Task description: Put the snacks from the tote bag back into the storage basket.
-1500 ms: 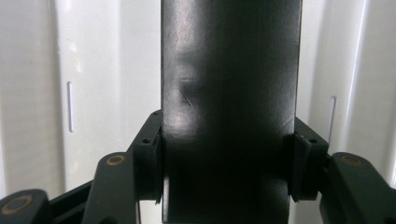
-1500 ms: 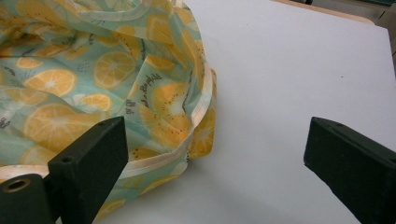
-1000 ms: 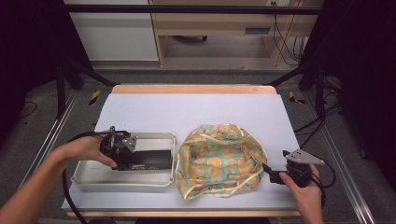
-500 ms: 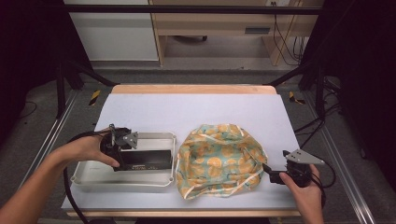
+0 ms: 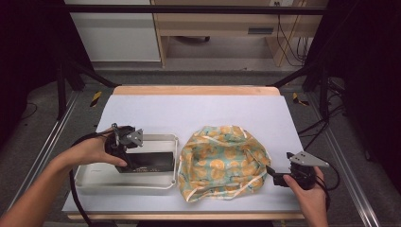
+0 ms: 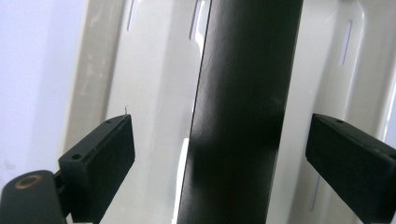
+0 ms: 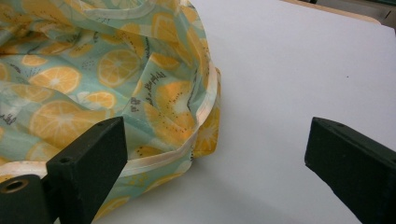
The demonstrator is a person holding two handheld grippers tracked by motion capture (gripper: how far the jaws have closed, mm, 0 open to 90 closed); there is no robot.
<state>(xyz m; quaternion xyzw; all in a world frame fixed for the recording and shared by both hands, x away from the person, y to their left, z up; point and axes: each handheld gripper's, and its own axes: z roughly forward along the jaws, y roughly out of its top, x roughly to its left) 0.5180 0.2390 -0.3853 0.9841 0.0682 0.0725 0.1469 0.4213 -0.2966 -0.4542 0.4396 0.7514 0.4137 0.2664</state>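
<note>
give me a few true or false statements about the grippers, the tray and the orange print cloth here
1. The left gripper has its jaws spread on either side of a flat black rectangular block. True.
2. The black block lies on the orange-slice print fabric cloth. False: it lies in the shallow white plastic tray.
3. The right gripper is clamped on the cloth's hem. False: its jaws are open at the cloth's edge.
4. The cloth sits right of the tray on the white table cover. True.
</note>
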